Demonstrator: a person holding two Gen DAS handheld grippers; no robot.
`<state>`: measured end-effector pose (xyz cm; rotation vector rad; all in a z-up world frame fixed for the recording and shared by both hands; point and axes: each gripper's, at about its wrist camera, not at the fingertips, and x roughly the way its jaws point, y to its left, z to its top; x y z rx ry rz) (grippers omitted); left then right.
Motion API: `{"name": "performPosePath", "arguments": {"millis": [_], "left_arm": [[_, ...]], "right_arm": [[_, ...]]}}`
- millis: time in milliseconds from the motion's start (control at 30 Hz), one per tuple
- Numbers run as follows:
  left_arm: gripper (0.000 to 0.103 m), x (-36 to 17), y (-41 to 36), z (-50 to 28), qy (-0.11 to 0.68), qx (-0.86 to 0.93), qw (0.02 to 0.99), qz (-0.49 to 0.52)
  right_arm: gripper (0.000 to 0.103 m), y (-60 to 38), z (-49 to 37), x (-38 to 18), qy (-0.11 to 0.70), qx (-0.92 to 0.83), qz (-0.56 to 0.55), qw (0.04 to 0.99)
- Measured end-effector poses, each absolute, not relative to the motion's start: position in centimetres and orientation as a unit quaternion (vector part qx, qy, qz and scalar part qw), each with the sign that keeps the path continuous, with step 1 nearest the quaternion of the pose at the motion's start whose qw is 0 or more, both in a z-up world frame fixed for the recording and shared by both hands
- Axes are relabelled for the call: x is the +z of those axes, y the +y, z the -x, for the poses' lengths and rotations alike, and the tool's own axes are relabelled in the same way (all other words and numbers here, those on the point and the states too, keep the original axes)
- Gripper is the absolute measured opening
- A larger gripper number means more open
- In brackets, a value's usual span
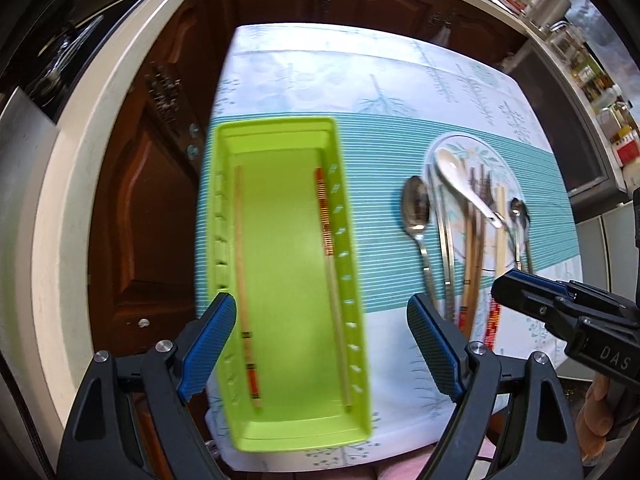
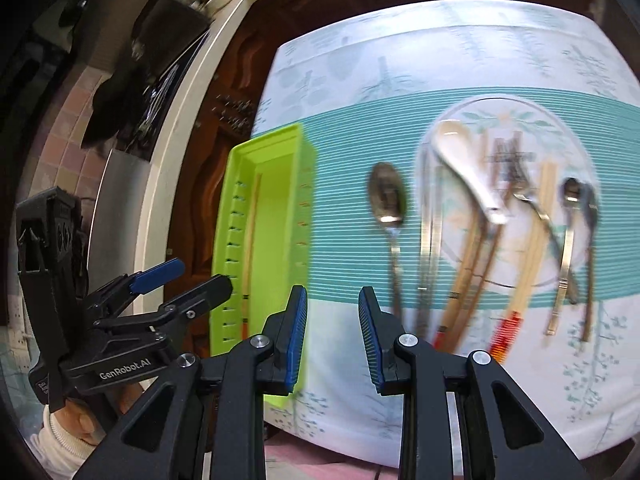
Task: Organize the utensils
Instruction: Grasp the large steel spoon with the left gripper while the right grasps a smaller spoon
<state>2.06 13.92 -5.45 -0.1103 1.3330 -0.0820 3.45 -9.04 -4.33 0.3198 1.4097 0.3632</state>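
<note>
Two chopsticks [image 1: 330,280] lay in the green tray [image 1: 280,136]; spoons, a fork and more chopsticks waited on the plate [image 1: 480,144], both grippers, left [image 1: 320,344] and right [image 2: 333,340], parted and empty.

White tablecloth [image 1: 360,76] w/ pale tree print & a teal striped band [image 1: 380,144] across the middle. Dark wood cabinet doors [image 1: 132,208] behind & left of it, under a pale countertop edge [image 1: 80,152]. Jars & bottles on a shelf [image 1: 600,92] far right, blurry; dark pans [image 2: 132,92] hang upper left in right wrist view
</note>
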Motion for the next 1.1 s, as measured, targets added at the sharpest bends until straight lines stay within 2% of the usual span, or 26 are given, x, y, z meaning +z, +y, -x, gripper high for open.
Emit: {"name": "performPosePath", "arguments": {"millis": [500, 633, 767, 1100], "left_arm": [[0.085, -7.9, 6.6, -3.7, 0.632, -0.044, 0.769, 0.085], [0.074, -9.5, 5.6, -4.6, 0.640, -0.042, 0.761, 0.096], [0.054, -11.3, 4.3, -5.4, 0.654, -0.034, 0.751, 0.086], [0.038, -14.5, 3.0, -5.8, 0.690, -0.013, 0.720, 0.074]], "right_arm": [[0.028, -20.5, -3.2, -4.3, 0.642, 0.130, -0.132, 0.744], [0.028, -23.4, -3.4, -5.4, 0.647, 0.116, -0.129, 0.743], [0.028, -25.7, -3.7, -6.4, 0.651, 0.108, -0.134, 0.739], [0.028, -28.8, -4.6, -9.0, 0.664, 0.110, -0.138, 0.727]]}}
